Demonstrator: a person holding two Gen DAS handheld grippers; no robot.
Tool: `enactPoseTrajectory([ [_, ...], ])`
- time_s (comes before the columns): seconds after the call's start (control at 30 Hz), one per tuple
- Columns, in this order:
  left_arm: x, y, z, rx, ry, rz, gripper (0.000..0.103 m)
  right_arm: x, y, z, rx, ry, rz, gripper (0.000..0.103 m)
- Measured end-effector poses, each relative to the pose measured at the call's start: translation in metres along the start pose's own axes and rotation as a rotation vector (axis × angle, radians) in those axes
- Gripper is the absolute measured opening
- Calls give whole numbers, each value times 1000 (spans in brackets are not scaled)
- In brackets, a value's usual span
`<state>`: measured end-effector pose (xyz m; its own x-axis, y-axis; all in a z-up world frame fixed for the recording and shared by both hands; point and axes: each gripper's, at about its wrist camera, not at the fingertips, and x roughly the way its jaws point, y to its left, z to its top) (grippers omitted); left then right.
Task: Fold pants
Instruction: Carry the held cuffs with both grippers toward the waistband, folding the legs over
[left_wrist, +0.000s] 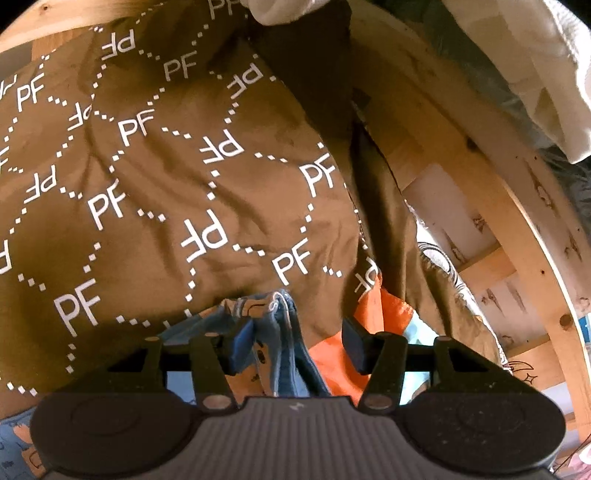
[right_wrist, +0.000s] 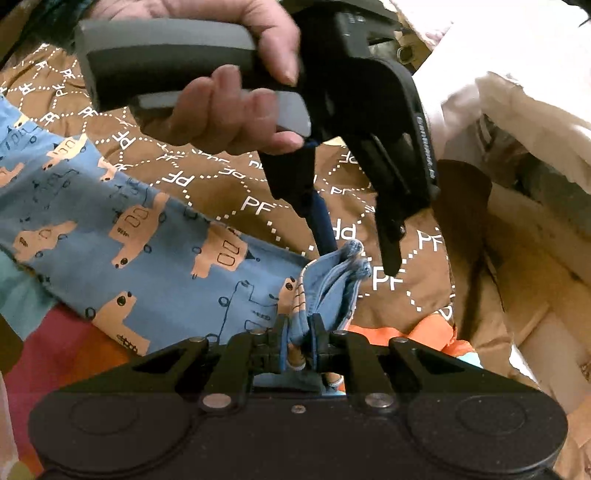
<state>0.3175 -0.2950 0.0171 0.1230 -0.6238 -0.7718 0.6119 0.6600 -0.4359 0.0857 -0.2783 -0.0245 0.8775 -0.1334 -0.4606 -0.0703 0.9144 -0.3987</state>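
Both tools work one hem: my right tool (right_wrist: 300, 332) pinches the bunched blue truck-print pants (right_wrist: 147, 236) lying on the brown PF-print bedspread (right_wrist: 424, 258), my left tool (left_wrist: 291, 341) stands spread around it, so I should draw the cloth taut before laying it.

A brown cover (left_wrist: 155, 177) printed with white "PF" letters inside dotted diamond lines spreads across most of the left wrist view, creased and rumpled; it also fills the middle of the right wrist view. An orange cloth (left_wrist: 332, 354) lies at its near edge, with a light-blue patch beside it. To the right runs a pale wooden frame (left_wrist: 517, 206) with visible knots. A white fabric (left_wrist: 524, 74) bunches above that frame. In the right wrist view, a red-pink patch (right_wrist: 62, 350) shows low left.
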Motion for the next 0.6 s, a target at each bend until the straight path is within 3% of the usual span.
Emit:
enactPoseTrajectory([
  [0.13, 6, 0, 2, -46, 27, 75, 56, -1, 3, -1, -25, 3, -4, 12],
  [0.17, 7, 1, 1, -56, 31, 86, 49, -2, 4, -2, -32, 4, -3, 12],
  [0.2, 8, 2, 1, -60, 32, 97, 33, -1, 5, -2, -38, 5, -2, 13],
  [0.3, 11, 9, 0, -90, 35, 106, 17, -6, 4, -1, -42, -12, -1, 23],
  [0.33, 11, 12, 0, -104, 34, 89, 16, -10, 1, -1, -36, -24, -8, 27],
  [0.4, 10, 16, -1, -120, 33, 72, 15, -19, -3, -3, -13, -36, -34, 57],
  [0.43, 10, 18, -1, -127, 31, 66, 15, -20, -5, -4, 1, -31, -41, 63],
  [0.6, 9, 26, 0, -173, 33, 34, 15, -13, -11, -7, 49, 16, -21, 65],
])
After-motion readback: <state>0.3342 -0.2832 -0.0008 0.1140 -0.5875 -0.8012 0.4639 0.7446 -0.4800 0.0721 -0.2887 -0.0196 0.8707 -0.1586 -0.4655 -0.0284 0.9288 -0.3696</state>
